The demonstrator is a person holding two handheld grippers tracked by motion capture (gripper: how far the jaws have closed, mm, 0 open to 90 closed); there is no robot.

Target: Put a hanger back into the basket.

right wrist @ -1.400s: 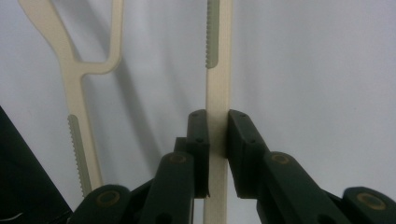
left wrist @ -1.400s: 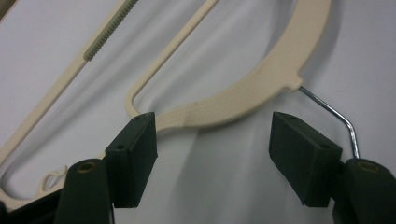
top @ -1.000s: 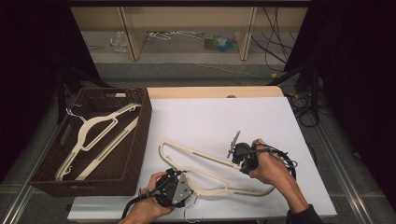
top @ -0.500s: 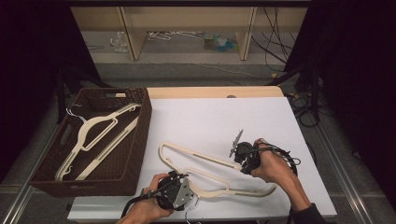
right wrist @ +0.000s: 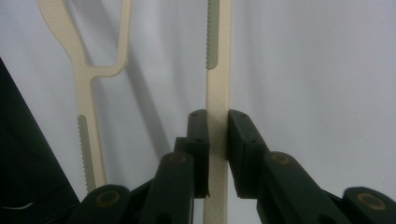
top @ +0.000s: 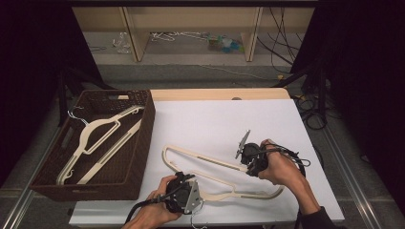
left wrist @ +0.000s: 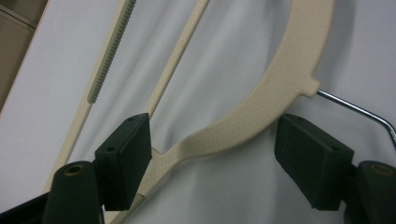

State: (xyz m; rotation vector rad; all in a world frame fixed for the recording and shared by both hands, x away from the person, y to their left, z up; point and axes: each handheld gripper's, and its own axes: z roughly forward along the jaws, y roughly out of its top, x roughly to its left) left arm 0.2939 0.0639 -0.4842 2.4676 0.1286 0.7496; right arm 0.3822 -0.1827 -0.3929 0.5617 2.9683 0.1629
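1. Right tool [right wrist: 217,135] is clamped on the hanger's [top: 215,164] upper bar.
2. Left tool [left wrist: 212,158] is held apart, straddling the neck beside the hook [left wrist: 357,109].
3. Hanger lies on the surface [top: 215,119], long axis left-right; the basket [top: 143,143] is nearer the left tool.

The white table cover [top: 219,124] is evenly lit amid dark surroundings, and close views are soft, slightly blurred.

Left gripper [top: 184,193] slightly nearer the person
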